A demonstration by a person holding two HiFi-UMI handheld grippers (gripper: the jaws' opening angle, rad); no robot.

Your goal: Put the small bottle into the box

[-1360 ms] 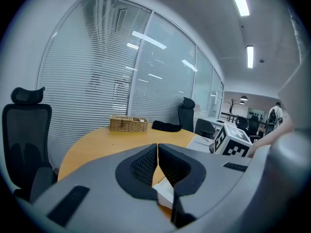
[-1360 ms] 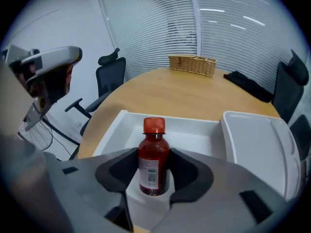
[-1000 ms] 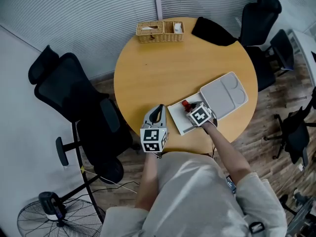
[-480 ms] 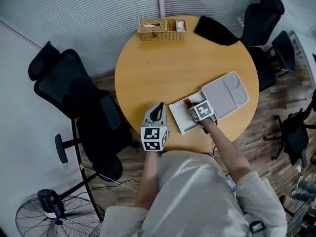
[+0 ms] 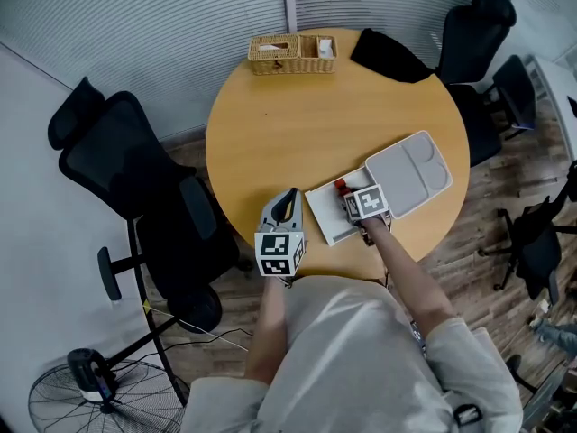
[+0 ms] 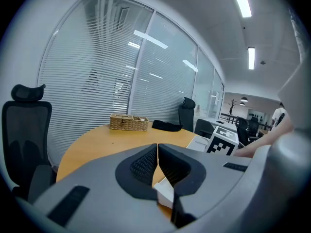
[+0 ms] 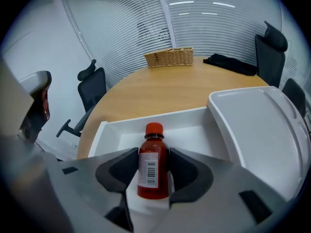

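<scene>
A small red bottle (image 7: pixel 151 176) with a red cap and a barcode label lies cap-forward between the jaws of my right gripper (image 7: pixel 153 154), whose pads touch both of its sides. It hangs low inside the open white box (image 7: pixel 160 116). From the head view the bottle's cap (image 5: pixel 341 186) shows just ahead of the right gripper (image 5: pixel 352 198), over the box (image 5: pixel 317 207) near the table's front edge. My left gripper (image 5: pixel 288 204) rests left of the box, and its jaws (image 6: pixel 157 147) are shut with nothing between them.
The box's grey lid (image 5: pixel 410 174) lies folded back to the right. A wicker basket (image 5: pixel 291 54) and a black cloth (image 5: pixel 389 57) sit at the far edge of the round wooden table (image 5: pixel 297 124). Black office chairs (image 5: pixel 135 179) stand around, and a fan (image 5: pixel 90 395) is on the floor.
The right gripper and the bottle have stayed over the box with only a slight shift. The left gripper has not moved.
</scene>
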